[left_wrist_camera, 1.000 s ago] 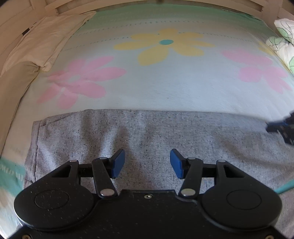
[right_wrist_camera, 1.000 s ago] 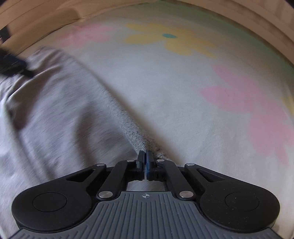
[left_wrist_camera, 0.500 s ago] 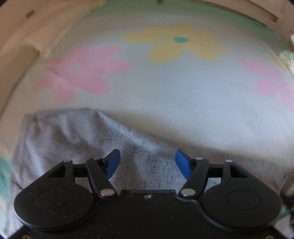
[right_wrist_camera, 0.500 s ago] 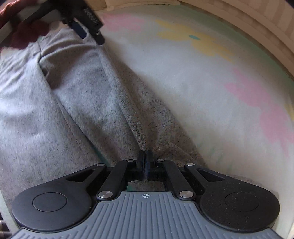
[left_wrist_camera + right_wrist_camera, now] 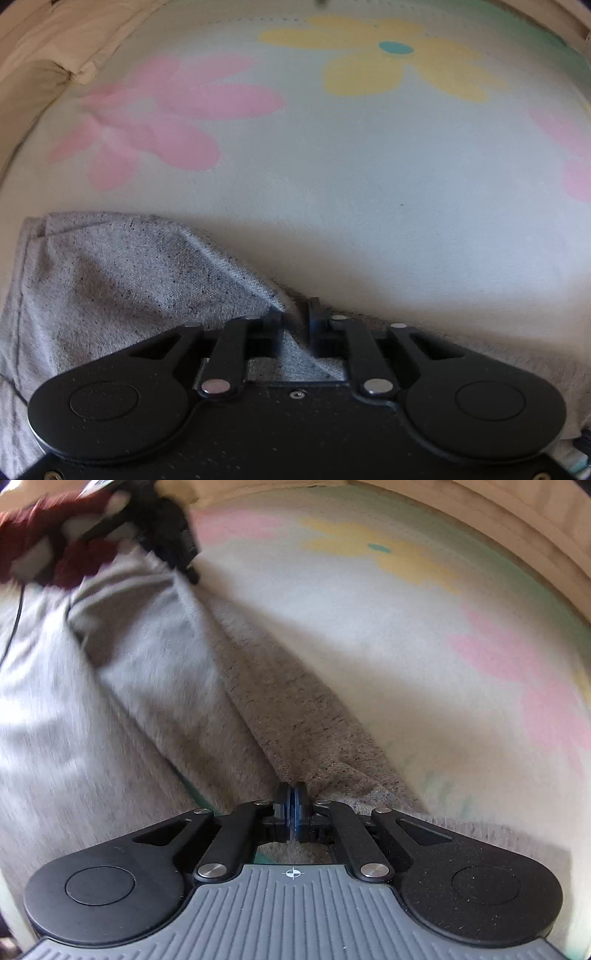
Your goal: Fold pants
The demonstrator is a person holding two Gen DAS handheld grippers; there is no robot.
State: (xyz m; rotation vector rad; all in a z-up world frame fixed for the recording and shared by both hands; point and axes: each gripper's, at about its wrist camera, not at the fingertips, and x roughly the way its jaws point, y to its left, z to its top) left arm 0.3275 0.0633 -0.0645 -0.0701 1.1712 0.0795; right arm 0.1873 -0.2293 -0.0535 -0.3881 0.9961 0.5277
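Left wrist view, left to right. Cream pillow (image 5: 55,44) at far upper left, along the bed's edge. Grey pants (image 5: 110,280) lie low on the left of the flowered bedsheet (image 5: 369,177); hem and side seam run down the far left, near the mattress edge. The upper edge of the cloth rises in a taut ridge, slanting toward the left gripper (image 5: 295,319). Its fingers are drawn close on that ridge, a fold of grey fabric pinched between them (a narrow gap shows, filled with cloth). Right of the gripper, a thin strip of pants runs along the bottom of the frame. Above it the sheet lies bare and flat: pink flower (image 5: 155,122) left, yellow flower (image 5: 388,55) centre, open room across the whole far side.

Right wrist view, left to right. Upper left, blurred: a dark red sleeve (image 5: 55,554) and the left gripper (image 5: 181,557) at the far edge of the pants (image 5: 129,701). The pants fill the left half, creased in long folds running toward the right gripper (image 5: 291,808). Its blue pads (image 5: 300,805) are clamped together on the near edge of the fabric. Fabric edge runs diagonally from upper left to bottom centre. Right of it, bare sheet out to the wooden bed frame (image 5: 517,535) curving along the top right.
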